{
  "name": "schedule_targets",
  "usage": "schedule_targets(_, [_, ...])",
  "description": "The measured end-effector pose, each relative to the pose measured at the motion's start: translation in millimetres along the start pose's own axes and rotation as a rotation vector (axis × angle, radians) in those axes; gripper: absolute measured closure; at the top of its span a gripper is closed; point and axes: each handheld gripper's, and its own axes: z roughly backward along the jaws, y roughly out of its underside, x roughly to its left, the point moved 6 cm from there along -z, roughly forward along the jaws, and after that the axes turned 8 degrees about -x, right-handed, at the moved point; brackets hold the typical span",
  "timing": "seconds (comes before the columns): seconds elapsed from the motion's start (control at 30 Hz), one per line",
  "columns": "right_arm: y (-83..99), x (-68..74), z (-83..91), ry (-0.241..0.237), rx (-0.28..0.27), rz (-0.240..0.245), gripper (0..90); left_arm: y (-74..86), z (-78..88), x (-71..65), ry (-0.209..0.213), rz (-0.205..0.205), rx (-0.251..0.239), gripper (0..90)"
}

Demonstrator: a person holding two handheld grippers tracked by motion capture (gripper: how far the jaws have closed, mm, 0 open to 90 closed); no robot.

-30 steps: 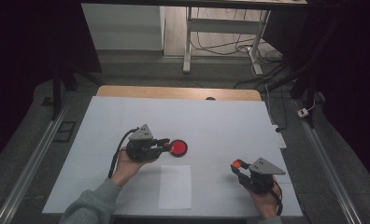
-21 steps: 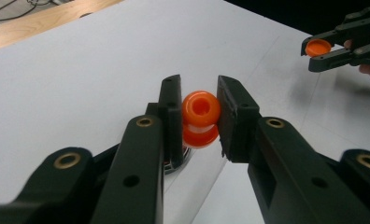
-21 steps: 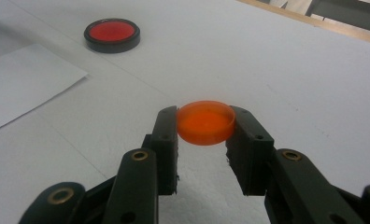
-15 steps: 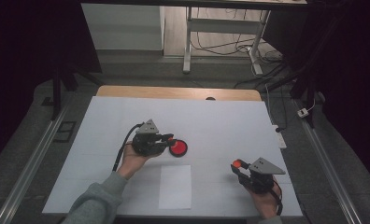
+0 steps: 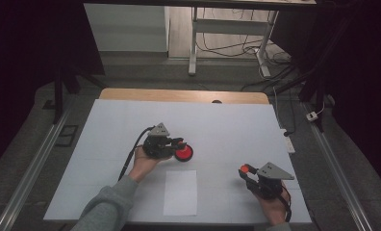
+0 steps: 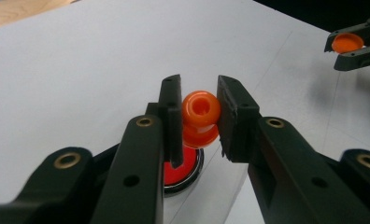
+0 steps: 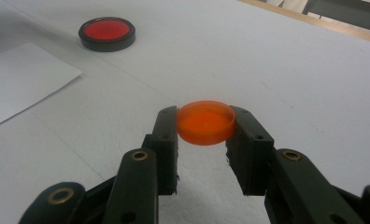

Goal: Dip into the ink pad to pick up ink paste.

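My left gripper (image 6: 199,108) is shut on an orange, spool-shaped knob (image 6: 201,119) and holds it just above a red disc in a black ring (image 6: 185,170). From above, the left gripper (image 5: 178,143) sits at the table's middle left, its tips over the red disc (image 5: 184,154). My right gripper (image 7: 205,123) is shut on a flat round orange cap (image 7: 205,120), held level a little above the table. It stands at the front right (image 5: 245,171) and also appears far off (image 6: 356,46) in the left gripper view. The red disc (image 7: 107,32) lies well beyond it.
A white paper sheet (image 5: 180,191) lies near the front edge between the two hands, and appears again (image 7: 19,79) in the right gripper view. The white table board (image 5: 227,120) ends in a wooden strip (image 5: 179,95) at the back. Metal rails run along both sides.
The left hand has carried the orange knob to the right and slightly down, until it is over the red disc. The right hand and its cap have stayed still.
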Motion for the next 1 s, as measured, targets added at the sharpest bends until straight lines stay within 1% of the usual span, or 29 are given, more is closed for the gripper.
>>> schedule_targets(0.2, [-0.4,1.0,-0.4,-0.002,-0.003,0.006,64.5,3.6,-4.0,4.3,-0.014,0.006,0.013,72.7])
schedule_targets(0.37, [-0.1,1.7,-1.0,-0.008,0.003,0.010,64.5,8.0,-8.6,6.3,-0.032,-0.019,0.043,72.7])
schedule_targets(0.57, [0.3,1.2,-1.3,-0.007,0.002,0.010,64.5,12.3,-14.8,8.1,-0.032,-0.018,0.057,72.8])
schedule_targets(0.8, [0.7,1.3,-1.5,-0.005,0.007,0.012,64.5,17.3,-18.4,11.5,-0.040,-0.014,0.076,72.7])
schedule_targets(1.0, [0.6,1.4,-1.6,-0.007,0.002,0.010,64.5,22.4,-22.2,12.9,-0.058,-0.029,0.092,72.7])
